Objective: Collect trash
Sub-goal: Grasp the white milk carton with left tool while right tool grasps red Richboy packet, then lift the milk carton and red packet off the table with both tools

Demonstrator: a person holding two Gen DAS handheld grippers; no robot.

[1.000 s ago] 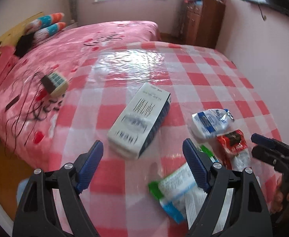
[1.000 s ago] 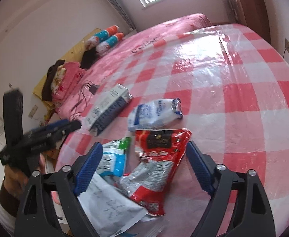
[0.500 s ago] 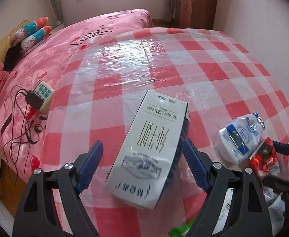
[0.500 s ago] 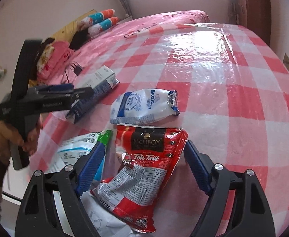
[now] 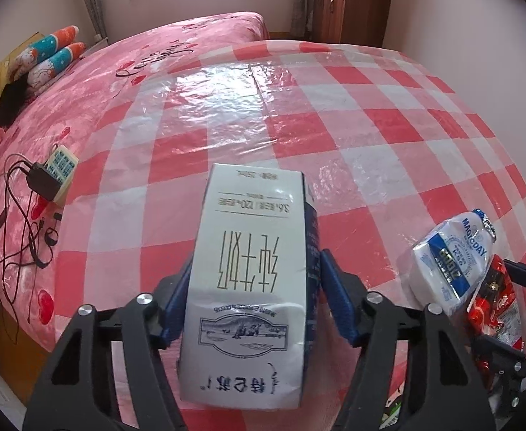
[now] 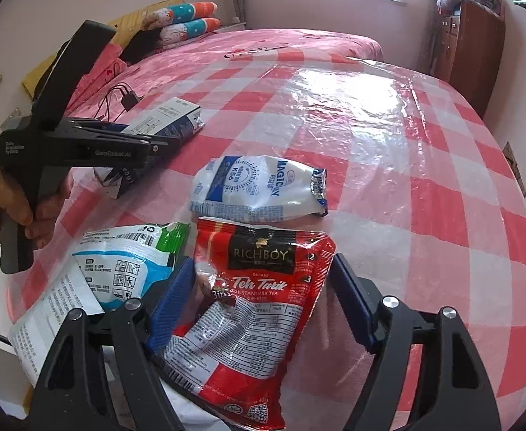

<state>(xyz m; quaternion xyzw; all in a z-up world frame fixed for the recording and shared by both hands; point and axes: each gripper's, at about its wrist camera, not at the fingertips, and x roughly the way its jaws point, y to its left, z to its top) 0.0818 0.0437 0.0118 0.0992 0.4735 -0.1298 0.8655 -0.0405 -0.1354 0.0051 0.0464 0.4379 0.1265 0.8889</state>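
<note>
Left hand-held gripper: jaws have just been closing around the carton, pads at or near its long sides; contact not certain.
Right hand-held gripper: jaws have just been closing, straddling the red sachet, right pad apart from it.
Carton: flat on tabletop, long axis running away from the left camera.
Red sachet: crumpled, long axis roughly along the fingers.
Uncollected: white pouch, blue-green packet.
Progress: early, judged; nothing lifted.
</note>
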